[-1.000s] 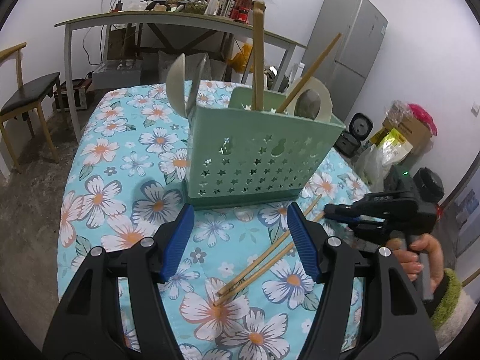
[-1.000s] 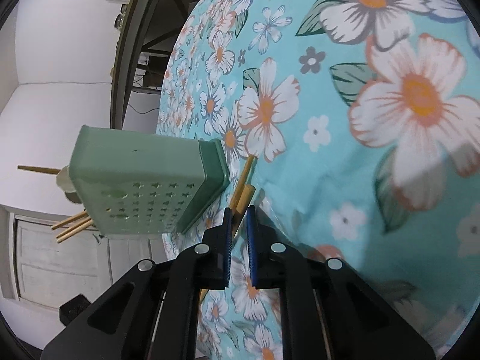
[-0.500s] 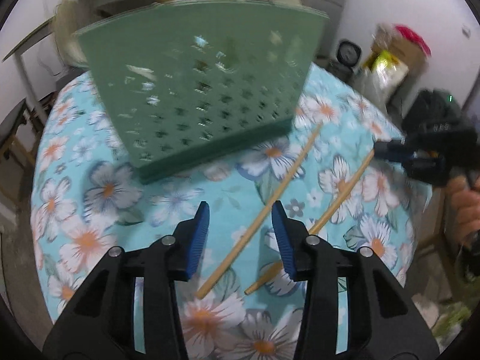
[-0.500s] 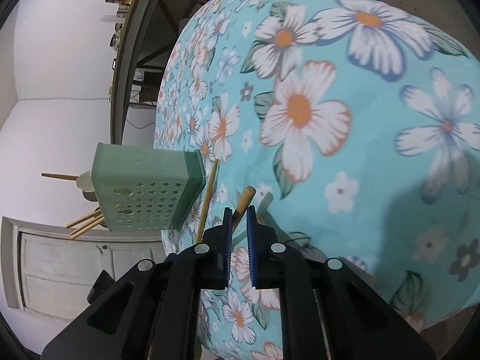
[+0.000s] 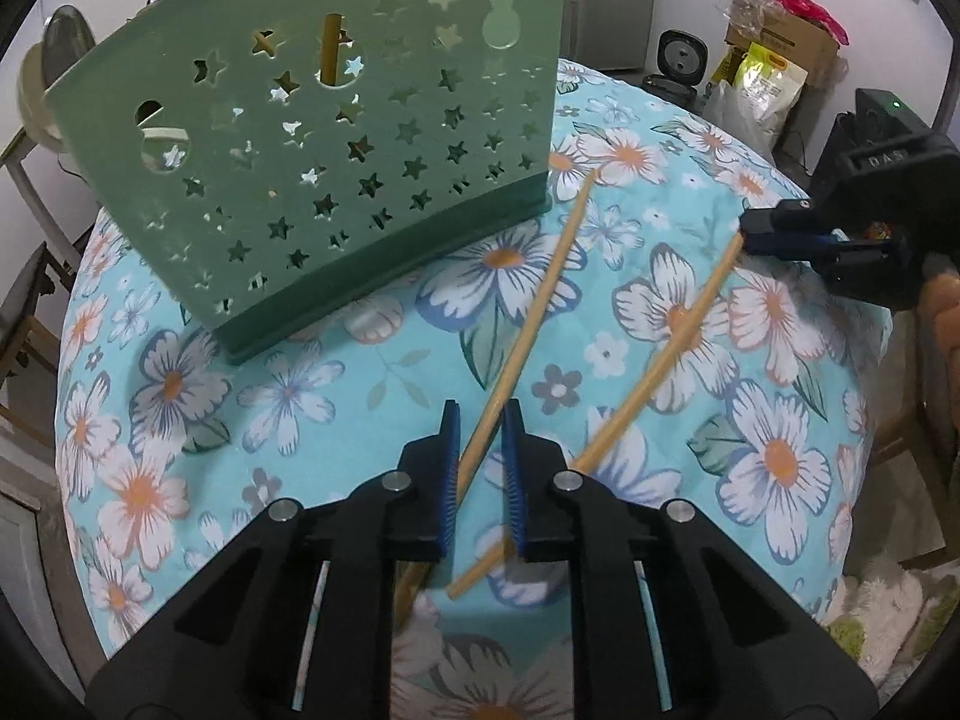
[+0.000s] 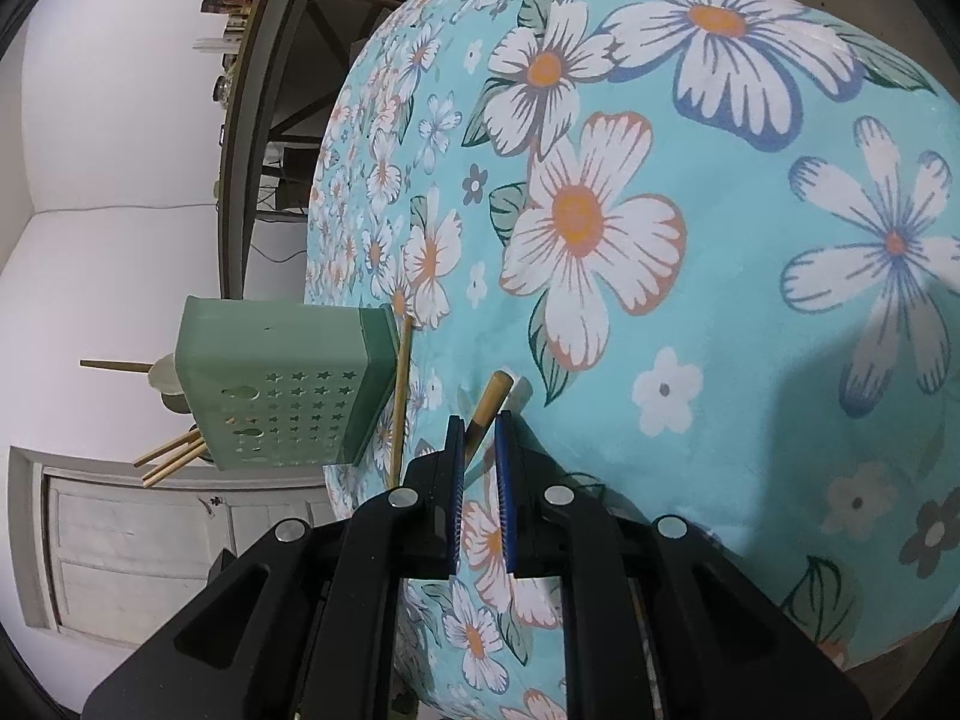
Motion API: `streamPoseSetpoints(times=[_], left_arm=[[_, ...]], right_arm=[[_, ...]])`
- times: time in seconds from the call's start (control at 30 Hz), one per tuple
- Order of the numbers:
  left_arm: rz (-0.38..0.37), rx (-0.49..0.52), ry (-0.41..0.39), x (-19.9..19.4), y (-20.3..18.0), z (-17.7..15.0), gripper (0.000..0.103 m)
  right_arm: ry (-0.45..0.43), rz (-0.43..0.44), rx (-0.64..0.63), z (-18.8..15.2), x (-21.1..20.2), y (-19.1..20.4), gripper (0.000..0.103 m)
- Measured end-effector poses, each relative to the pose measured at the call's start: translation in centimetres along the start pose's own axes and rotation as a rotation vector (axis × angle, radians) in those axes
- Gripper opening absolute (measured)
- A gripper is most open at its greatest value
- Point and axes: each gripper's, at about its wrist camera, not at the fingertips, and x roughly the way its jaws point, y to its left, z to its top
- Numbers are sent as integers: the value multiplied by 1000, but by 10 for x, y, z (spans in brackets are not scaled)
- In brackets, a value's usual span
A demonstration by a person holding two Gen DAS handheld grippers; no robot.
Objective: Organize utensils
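Left wrist view, left gripper [image 5: 481,468]: its jaws are closing around the nearer chopstick [image 5: 528,324], which is lying between the blue pads; a sliver of gap is still showing, so the pads are not yet pressing.
Left wrist view, reason for the hold: the jaws are coming in near the thick end, probably so the thin end can be steered into the caddy.
Left wrist view, second chopstick [image 5: 672,354]: it is lying across the floral tablecloth [image 5: 780,456], its far end meeting the right gripper [image 5: 780,234].
Left wrist view, green caddy [image 5: 336,180]: it is standing upright just beyond both chopsticks, with a wooden stick showing through its star cut-outs.
Right wrist view, right gripper [image 6: 479,450]: its jaws are standing narrow, pinching the blunt end of the second chopstick [image 6: 489,402], likely keeping it from rolling.
Right wrist view, green caddy [image 6: 282,384]: chopsticks and pale spoon-like utensils are poking out of its open top; which compartment each sits in I cannot tell.
Right wrist view, nearer chopstick [image 6: 399,396]: its tip is lying just beside the caddy's base.
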Motion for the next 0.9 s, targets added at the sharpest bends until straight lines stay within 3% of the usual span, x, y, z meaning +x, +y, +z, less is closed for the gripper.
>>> streamPoseSetpoints(times=[0.33,0.53,0.63,0.73,0.9], left_arm=[[-34,-61,1,-16,-1,-18,8],[-82,-119,-20,-32,5,-28,8],[-95,-119,-37,-42,6,-32,7],[-106,-114,-39,-53,6,-39,6],[-160,-95,7,-67,16,-55,5]], right_arm=[[2,-43,-24,0,25,20,23],[-38,-88,-45,-2,33,28,20],[-46,-105,-50,-3,35,28,12],[-45,-107,-70,-4,35,28,12],[-42,-137,-133,-6,34,35,13]])
